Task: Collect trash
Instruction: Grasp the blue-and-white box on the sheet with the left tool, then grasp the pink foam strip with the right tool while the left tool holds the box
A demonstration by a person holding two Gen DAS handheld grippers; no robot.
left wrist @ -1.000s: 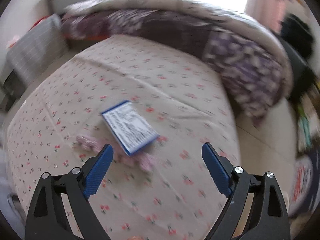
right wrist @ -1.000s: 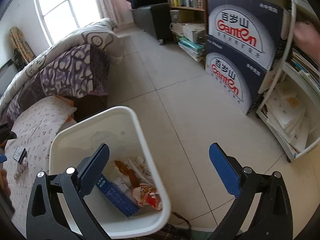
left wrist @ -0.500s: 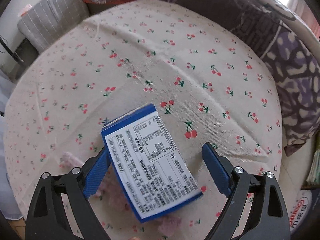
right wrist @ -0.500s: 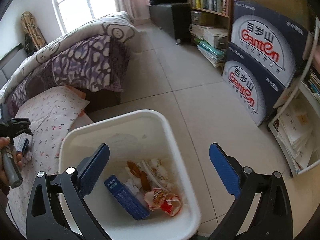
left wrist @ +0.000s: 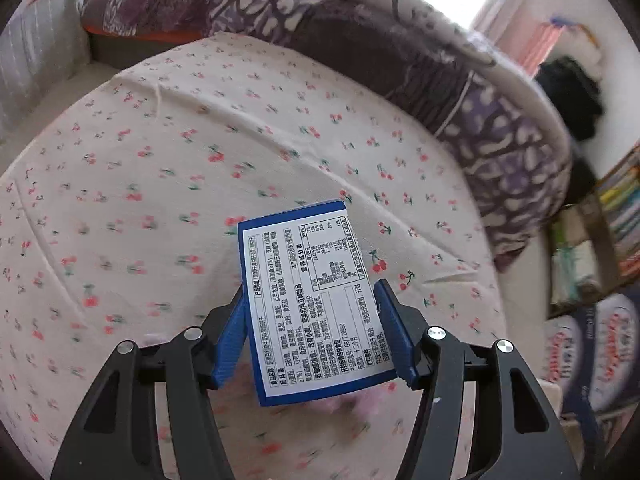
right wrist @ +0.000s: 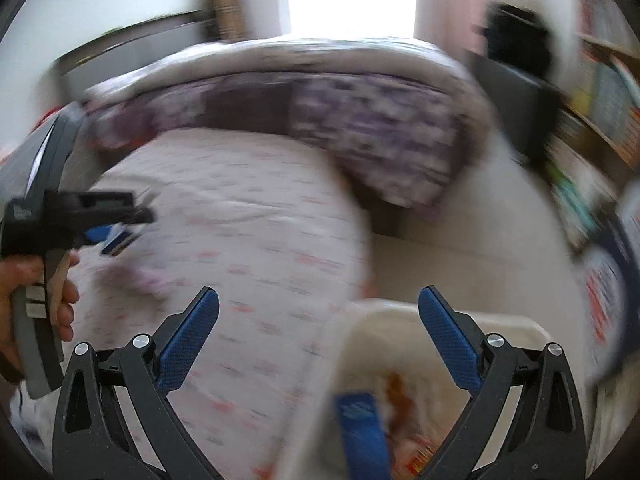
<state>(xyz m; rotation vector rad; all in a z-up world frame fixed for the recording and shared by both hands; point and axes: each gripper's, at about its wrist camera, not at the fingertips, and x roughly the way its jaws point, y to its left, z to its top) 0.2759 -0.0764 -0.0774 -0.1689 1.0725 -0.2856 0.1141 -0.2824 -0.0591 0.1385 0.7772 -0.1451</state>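
left gripper (left wrist: 310,320) clamps a blue-edged box (left wrist: 308,300) above the cherry-print bed (left wrist: 160,184).
right gripper (right wrist: 318,320) spread wide, holding nothing, above the blurred white bin (right wrist: 360,344).

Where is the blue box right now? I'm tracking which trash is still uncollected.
In the left wrist view the blue box sits clamped in the left tool, above the cherry-print bedsheet. The white bin shows in the right wrist view.

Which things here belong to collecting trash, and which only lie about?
Job:
- blue food box, held in the left claw
- white trash bin
- right claw, open

Lying about:
- purple quilt
- bookshelf
- cherry-print bedsheet
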